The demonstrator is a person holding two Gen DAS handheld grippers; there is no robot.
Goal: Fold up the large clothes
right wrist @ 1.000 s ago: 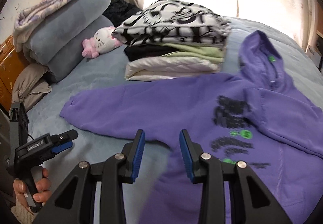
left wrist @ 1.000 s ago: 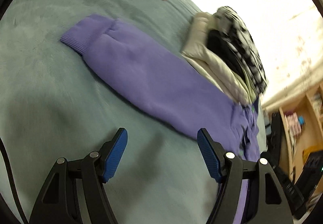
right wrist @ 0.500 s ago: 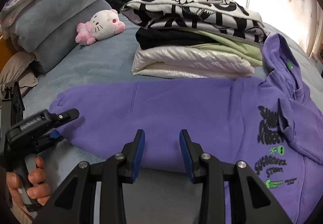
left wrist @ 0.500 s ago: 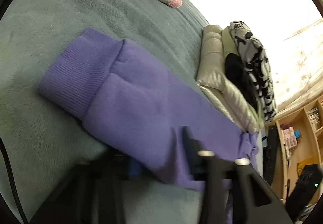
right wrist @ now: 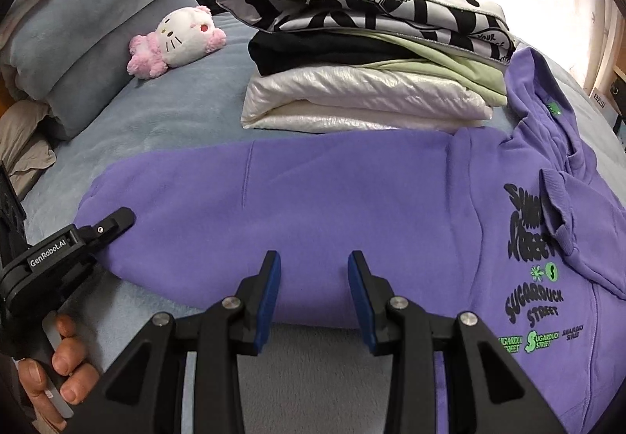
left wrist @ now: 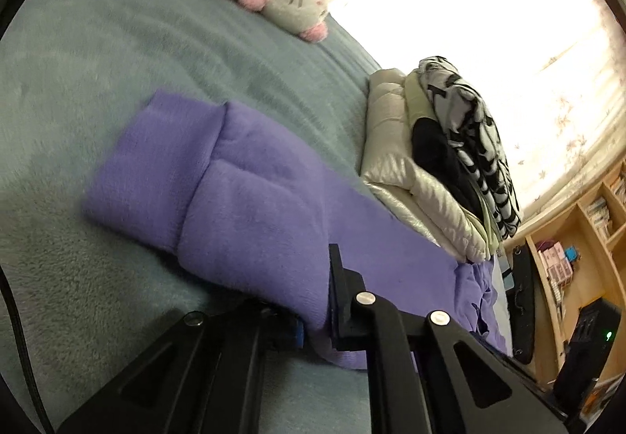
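A purple hoodie (right wrist: 352, 199) with black and green print lies flat on the grey-blue bed, one sleeve (left wrist: 242, 207) stretched out to the left. My left gripper (left wrist: 313, 316) is shut on the near edge of that sleeve close to the cuff; it also shows in the right wrist view (right wrist: 98, 234), at the sleeve's left end. My right gripper (right wrist: 313, 297) is open, its blue pads either side of the sleeve's near edge, further along toward the body.
A stack of folded clothes (right wrist: 371, 54) sits just behind the sleeve. A pink and white plush toy (right wrist: 176, 39) and rolled blankets (right wrist: 90, 23) lie at the back left. Wooden shelves (left wrist: 579, 238) stand beyond the bed.
My left gripper moved forward onto the sleeve and closed on its edge. My right gripper moved forward to the sleeve's near edge and stayed open.
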